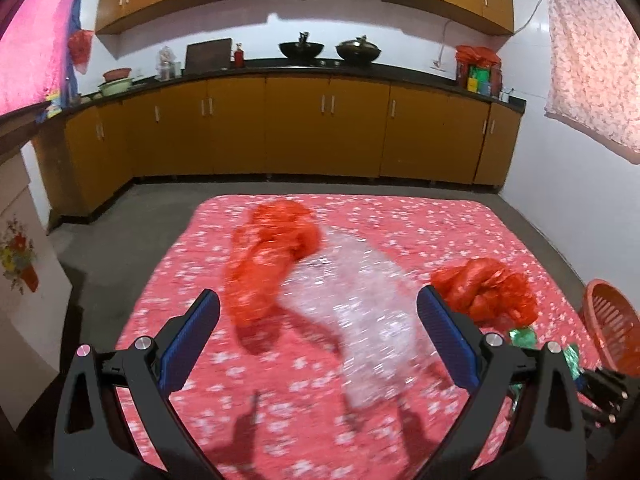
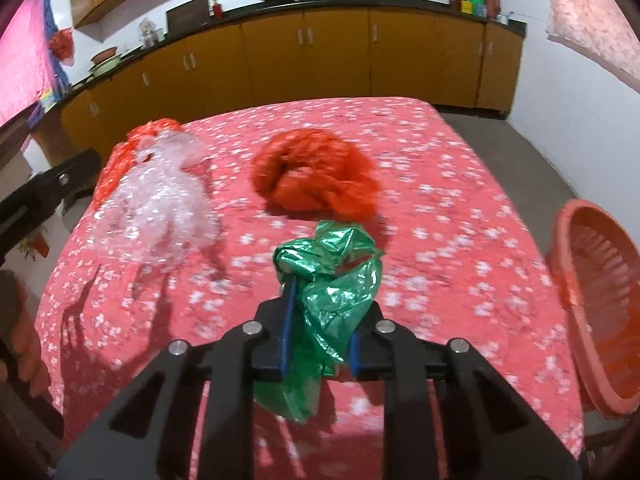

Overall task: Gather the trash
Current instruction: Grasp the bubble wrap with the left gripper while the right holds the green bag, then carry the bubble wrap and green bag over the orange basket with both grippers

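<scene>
A crumpled green plastic bag (image 2: 340,264) sits between the blue pads of my right gripper (image 2: 320,304), which is shut on it just above the pink flowered tablecloth (image 2: 460,208). Beyond it lies a bunched red bag (image 2: 316,176). To the left is a clear crinkled plastic sheet (image 2: 160,208) with another red bag (image 2: 116,160) behind it. My left gripper (image 1: 318,294) stands wide open over the clear plastic sheet (image 1: 360,312), touching nothing. A long red bag (image 1: 272,264) lies left of its centre, and the bunched red bag (image 1: 484,292) lies beyond its right finger.
An orange plastic basket (image 2: 600,280) stands off the table's right edge, also seen as the orange basket (image 1: 612,320) in the left wrist view. Yellow kitchen cabinets (image 1: 300,128) with woks on the counter run along the far wall. A grey floor surrounds the table.
</scene>
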Demonstrator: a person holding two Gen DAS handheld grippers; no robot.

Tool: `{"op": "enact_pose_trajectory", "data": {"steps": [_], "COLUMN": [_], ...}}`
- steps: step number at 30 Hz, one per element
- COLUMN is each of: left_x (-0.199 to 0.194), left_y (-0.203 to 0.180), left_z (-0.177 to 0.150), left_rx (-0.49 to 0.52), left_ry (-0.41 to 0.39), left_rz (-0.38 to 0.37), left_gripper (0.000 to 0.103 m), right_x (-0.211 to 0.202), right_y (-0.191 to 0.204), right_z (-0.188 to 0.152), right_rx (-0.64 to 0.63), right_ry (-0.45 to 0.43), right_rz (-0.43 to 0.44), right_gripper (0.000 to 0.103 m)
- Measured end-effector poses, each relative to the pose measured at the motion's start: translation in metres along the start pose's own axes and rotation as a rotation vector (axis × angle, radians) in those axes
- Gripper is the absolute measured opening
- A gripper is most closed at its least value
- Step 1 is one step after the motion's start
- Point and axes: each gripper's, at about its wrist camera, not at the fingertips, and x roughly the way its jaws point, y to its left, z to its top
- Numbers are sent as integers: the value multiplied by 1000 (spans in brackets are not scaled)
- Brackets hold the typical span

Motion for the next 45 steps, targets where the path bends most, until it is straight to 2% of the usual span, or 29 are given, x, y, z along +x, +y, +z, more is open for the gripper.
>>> {"op": "enact_pose_trajectory", "data": {"steps": [9, 15, 18, 25, 30, 38, 45], "left_x": [45, 58, 61, 55, 37, -4, -26], "left_y": [-26, -34, -35, -31, -30, -35, -45], "left_z": [2, -4, -7, -10, -15, -23, -23], "left_rx": [-14, -4, 0, -2, 4, 33, 76], "left_ry": [133, 188, 205, 207, 194, 152, 117], "left_rz": [32, 4, -3, -42, -101, -196, -228], "left_gripper": [97, 78, 63, 37, 32, 31, 31], "right_x": [-18, -18, -18, -23, -29, -42, -58], "right_y": [-49, -64, -66, -69, -70, -74, -78], "right_z": [-7, -9, -9, -7, -6, -4, 0], "right_rx": [71, 99, 101, 110, 114, 126, 127], "right_ry": [-20, -16, -19, -31, -43, -70, -101], "right_rz": [-57, -72, -71, -73, -76, -85, -97], "right_gripper": [22, 22, 22, 22, 22, 22, 22]}}
